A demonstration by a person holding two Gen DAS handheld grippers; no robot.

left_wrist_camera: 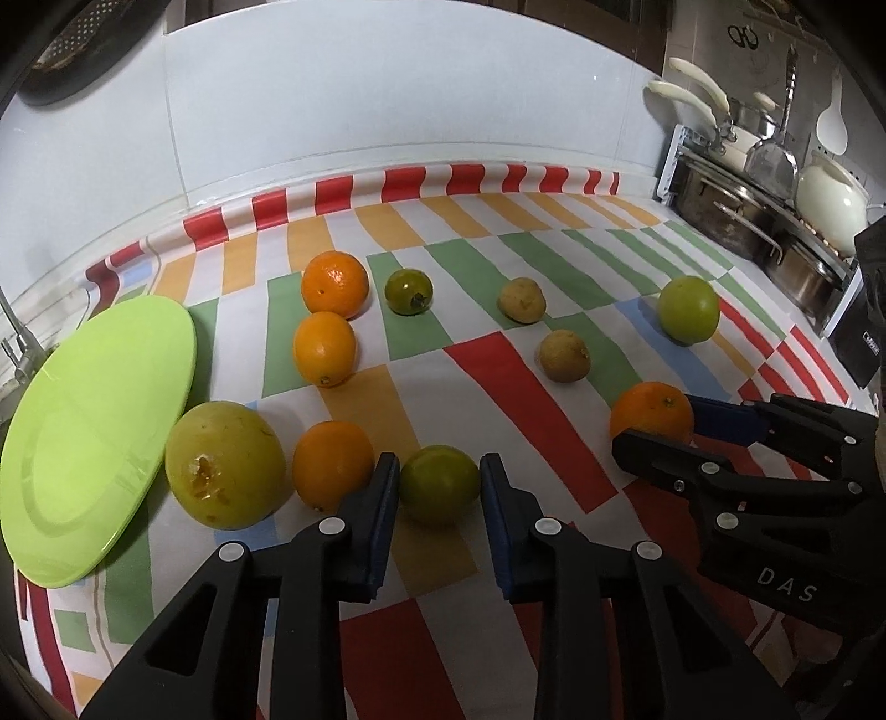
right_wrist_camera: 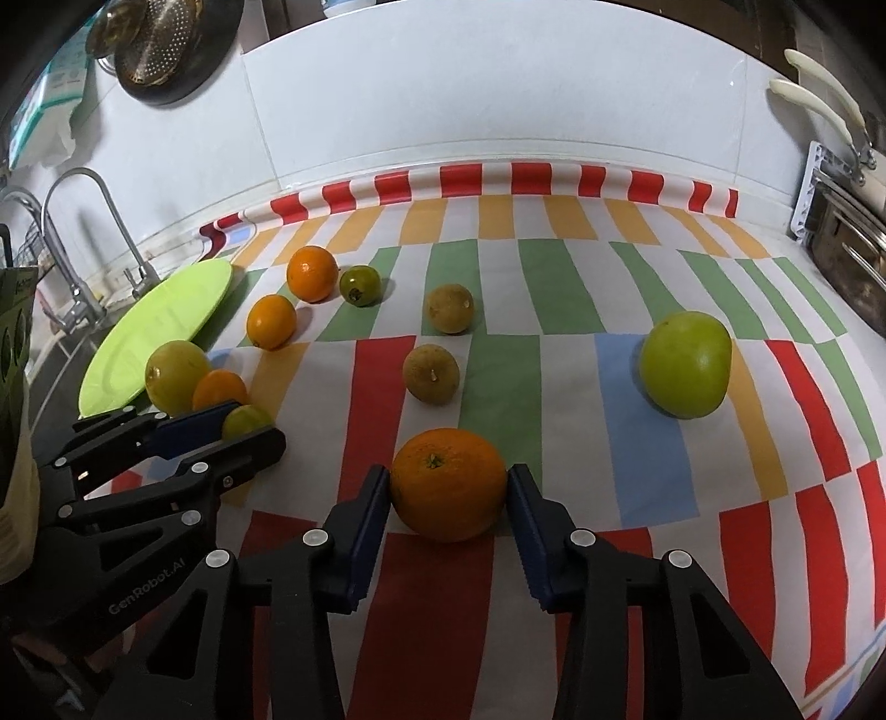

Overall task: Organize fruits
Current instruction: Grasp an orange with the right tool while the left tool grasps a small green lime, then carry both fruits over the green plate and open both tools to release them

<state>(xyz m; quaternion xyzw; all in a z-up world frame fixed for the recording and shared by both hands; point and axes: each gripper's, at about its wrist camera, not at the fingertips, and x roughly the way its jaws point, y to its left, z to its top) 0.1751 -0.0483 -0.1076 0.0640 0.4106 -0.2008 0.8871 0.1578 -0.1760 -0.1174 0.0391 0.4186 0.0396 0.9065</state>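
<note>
Fruits lie scattered on a striped cloth. My left gripper (left_wrist_camera: 439, 482) straddles a small green citrus (left_wrist_camera: 439, 484); its pads touch or nearly touch the fruit's sides. My right gripper (right_wrist_camera: 449, 487) is closed on an orange (right_wrist_camera: 449, 483) resting on the cloth, also seen in the left wrist view (left_wrist_camera: 652, 410). A lime-green plate (left_wrist_camera: 94, 432) lies at the left. Beside it are a large yellow-green fruit (left_wrist_camera: 224, 462) and an orange (left_wrist_camera: 332, 462). Farther back lie two oranges (left_wrist_camera: 335, 282) (left_wrist_camera: 324, 348), a dark green fruit (left_wrist_camera: 408, 291), two brown fruits (left_wrist_camera: 521, 299) (left_wrist_camera: 565, 355) and a green apple-like fruit (right_wrist_camera: 685, 371).
A white tiled wall backs the counter. Pots and pans on a rack (left_wrist_camera: 764, 210) stand at the right. A faucet (right_wrist_camera: 83, 243) and sink are at the left, with a colander (right_wrist_camera: 160, 44) hanging above.
</note>
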